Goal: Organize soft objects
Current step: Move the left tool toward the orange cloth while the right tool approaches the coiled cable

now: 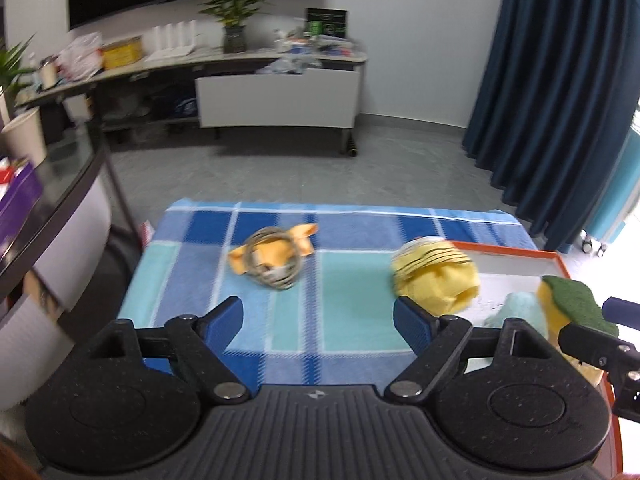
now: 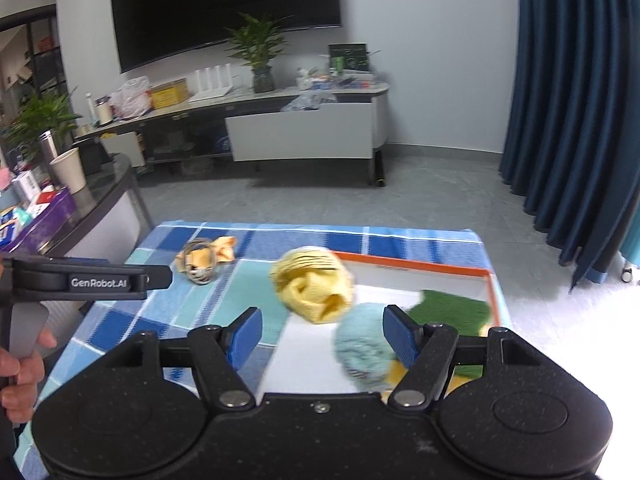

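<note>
Both grippers spread wide, holding nothing, above the plaid cloth point(image 1: 192, 264).
Yellow sock roll point(image 2: 314, 286) sits blurred at orange tray point(image 2: 420, 266) edge; teal roll point(image 2: 362, 346), green sponge point(image 2: 452, 310) inside; orange bundle point(image 1: 272, 258) left.

Left gripper point(image 1: 318, 314); right gripper point(image 2: 320, 334).

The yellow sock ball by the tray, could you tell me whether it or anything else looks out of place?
The yellow sock ball straddles the orange-rimmed tray's near-left corner, half on the plaid cloth. The orange striped bundle lies alone on the cloth, outside the tray. Nothing looks spilled or damaged.
</note>
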The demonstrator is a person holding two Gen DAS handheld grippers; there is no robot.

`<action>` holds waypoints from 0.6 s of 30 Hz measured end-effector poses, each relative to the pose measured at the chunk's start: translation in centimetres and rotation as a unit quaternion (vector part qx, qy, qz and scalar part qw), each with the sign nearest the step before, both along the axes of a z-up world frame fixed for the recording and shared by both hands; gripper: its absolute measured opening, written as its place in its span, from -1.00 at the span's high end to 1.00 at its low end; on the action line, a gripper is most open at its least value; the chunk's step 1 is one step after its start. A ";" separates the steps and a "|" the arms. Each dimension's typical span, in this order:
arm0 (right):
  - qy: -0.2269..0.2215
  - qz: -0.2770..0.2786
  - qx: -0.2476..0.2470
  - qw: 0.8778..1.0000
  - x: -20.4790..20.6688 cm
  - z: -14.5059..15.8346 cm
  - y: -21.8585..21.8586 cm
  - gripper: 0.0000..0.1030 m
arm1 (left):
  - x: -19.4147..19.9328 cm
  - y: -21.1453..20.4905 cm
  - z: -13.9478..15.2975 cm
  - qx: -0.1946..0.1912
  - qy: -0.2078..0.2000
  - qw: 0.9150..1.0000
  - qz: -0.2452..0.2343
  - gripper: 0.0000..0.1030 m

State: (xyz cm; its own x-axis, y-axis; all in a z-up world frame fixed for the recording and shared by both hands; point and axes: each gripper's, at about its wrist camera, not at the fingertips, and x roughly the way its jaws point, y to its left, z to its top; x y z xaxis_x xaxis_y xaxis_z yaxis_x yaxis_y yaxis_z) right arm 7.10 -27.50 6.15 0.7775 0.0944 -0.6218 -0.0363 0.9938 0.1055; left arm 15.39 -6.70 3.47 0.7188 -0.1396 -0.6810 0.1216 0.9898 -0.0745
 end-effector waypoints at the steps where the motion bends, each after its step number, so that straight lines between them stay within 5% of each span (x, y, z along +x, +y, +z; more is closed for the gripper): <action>1: 0.002 0.005 0.000 1.000 0.1 0.0 0.5 -0.55 | -0.1 0.6 0.0 -0.002 0.001 1.000 0.008 -0.64; 18: 0.021 0.061 0.013 0.998 4.7 -1.6 7.4 -0.50 | -0.1 7.6 -0.7 -0.022 0.005 0.998 0.063 -0.70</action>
State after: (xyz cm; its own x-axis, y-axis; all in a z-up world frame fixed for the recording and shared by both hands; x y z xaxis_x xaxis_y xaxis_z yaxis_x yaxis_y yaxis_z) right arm 11.78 -20.05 4.58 0.7322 0.2035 -0.6499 -0.1527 0.9791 0.1345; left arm 15.26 0.94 2.75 0.7264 -0.0783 -0.6828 -0.0051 0.9929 -0.1192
